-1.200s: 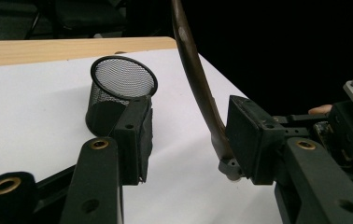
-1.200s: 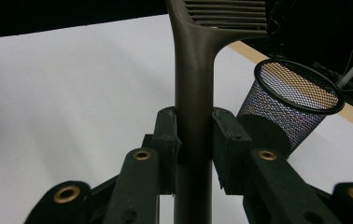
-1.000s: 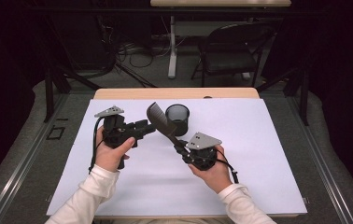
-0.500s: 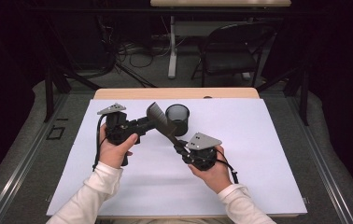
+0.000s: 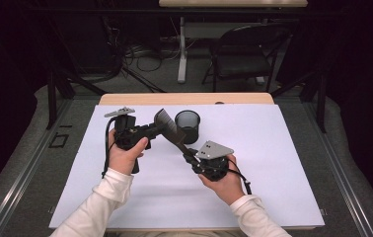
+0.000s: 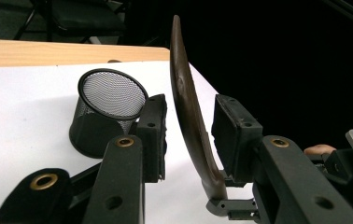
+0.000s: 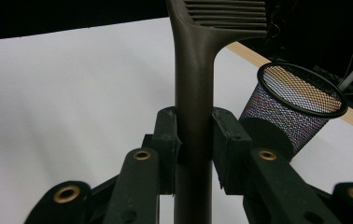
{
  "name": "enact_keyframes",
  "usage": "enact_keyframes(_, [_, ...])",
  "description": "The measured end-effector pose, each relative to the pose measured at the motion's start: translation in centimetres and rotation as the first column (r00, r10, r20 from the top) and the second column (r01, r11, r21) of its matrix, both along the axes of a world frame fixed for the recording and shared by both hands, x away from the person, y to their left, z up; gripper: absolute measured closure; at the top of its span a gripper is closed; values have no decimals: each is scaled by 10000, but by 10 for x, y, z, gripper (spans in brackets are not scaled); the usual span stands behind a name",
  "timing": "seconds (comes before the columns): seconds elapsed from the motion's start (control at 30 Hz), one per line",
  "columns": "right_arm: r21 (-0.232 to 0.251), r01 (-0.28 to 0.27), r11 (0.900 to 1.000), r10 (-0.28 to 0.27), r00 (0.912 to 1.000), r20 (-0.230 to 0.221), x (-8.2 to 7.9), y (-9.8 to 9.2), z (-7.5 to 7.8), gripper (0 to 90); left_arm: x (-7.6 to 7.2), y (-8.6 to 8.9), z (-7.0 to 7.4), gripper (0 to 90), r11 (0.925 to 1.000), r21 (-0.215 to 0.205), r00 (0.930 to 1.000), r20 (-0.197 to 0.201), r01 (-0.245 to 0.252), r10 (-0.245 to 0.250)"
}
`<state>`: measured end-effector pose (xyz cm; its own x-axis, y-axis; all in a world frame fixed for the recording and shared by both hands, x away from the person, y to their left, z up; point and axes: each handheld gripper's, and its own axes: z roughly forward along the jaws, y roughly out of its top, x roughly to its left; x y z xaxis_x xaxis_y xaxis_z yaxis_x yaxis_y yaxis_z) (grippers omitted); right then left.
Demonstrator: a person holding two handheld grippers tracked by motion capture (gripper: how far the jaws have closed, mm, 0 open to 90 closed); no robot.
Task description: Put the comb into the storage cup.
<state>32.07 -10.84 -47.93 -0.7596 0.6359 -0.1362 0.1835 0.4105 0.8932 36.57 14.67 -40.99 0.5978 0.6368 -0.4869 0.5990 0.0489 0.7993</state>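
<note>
Your right claw is clenched on the handle of the dark slotted spatula, pads pressing both sides in the right gripper view. Your left claw has just been closing around the blade; in the left gripper view its pads flank the blade with gaps showing, so it is not yet gripping.

The spatula is held above the desk, just beside the mesh cup. Its long axis slants up and away from the right claw, blade end highest, toward the desk's far left.

Risks: the thin, curved blade may slip or twist as the left pads meet it; an early right release would drop it; a swing could knock the cup over.
</note>
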Motion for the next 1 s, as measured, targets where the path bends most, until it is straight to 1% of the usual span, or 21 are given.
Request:
enact_keyframes(0.13, [11,-10,10000,10,10000,10,0,0,0,729,1,-1,-1,678,9999,-104,10000,-71,-27,26])
enact_keyframes(0.43, [4,-35,10000,35,10000,29,0,1,0,729,4,-5,-2,711,10000,-61,9999,-162,7,-8])
enact_keyframes(0.67, [-1,-61,10000,61,10000,48,-1,1,0,729,5,-6,-4,730,9997,-234,9996,-263,28,-34])
enact_keyframes(1.0, [-20,-100,9999,100,9999,3,-1,2,-1,729,6,-6,-5,777,9993,-374,9992,-388,34,-49])
